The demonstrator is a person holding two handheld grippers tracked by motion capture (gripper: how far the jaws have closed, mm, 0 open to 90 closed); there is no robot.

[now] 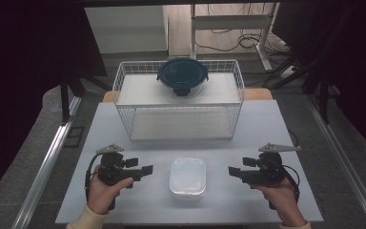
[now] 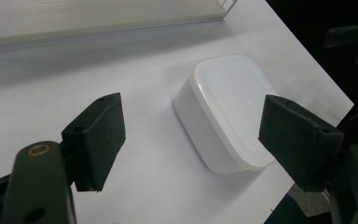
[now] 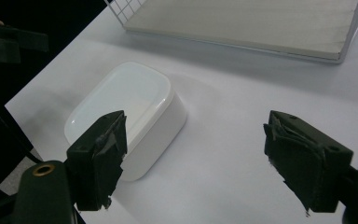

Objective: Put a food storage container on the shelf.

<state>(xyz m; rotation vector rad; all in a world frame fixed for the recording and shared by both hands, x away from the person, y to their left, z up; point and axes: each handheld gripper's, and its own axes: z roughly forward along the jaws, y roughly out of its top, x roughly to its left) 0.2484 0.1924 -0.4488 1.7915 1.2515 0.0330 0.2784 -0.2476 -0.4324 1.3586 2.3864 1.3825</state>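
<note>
the left gripper (image 1: 145, 170) and right gripper (image 1: 231, 171) flank the white box (image 1: 187, 177) on the counter (image 1: 267, 129), fingers released and empty, apparently lined up to grasp it from both sides.

Wire rack on the table, round container on top

A white wire rack (image 1: 178, 102) stands at the far side of the table (image 1: 262, 129); a round dark-lidded container (image 1: 182, 76) sits on its upper shelf. Cables (image 1: 233, 43) trail across the floor behind.

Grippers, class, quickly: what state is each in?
Left gripper: open, holding nothing.
Right gripper: open, holding nothing.
</note>
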